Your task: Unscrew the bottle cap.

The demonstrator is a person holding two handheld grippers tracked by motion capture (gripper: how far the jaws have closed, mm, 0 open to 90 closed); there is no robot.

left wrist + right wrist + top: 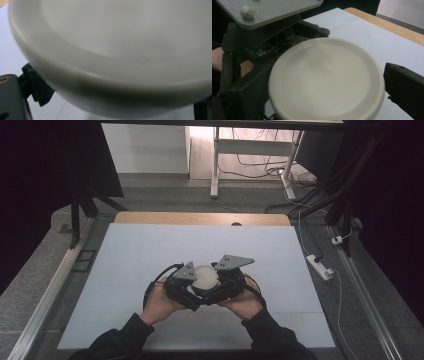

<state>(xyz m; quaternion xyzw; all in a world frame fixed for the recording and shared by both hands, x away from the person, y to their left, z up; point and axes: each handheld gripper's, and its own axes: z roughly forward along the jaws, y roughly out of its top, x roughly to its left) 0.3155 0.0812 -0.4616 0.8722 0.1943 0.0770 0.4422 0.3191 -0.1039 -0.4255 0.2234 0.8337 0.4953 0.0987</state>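
A round white dish [205, 276] is held over the pale blue mat between both grippers, its flat bottom turned up toward the right gripper's camera. The left gripper [186, 286] holds it from the left. In the left gripper view the dish [120, 50] lies very close across the jaws, which show at the two lower corners. The right gripper [226, 281] faces it from the right. In the right gripper view the dish [324, 80] sits beside a black jaw that is almost at its rim, and the other jaw is hidden. The left gripper's grey plate [269, 10] shows behind the dish.
The pale blue mat [150, 250] covers the table, with a wooden edge [200, 218] at the far side. On the floor to the right lie a power strip [320, 266] and cables. A white desk frame [216, 165] stands beyond the table.
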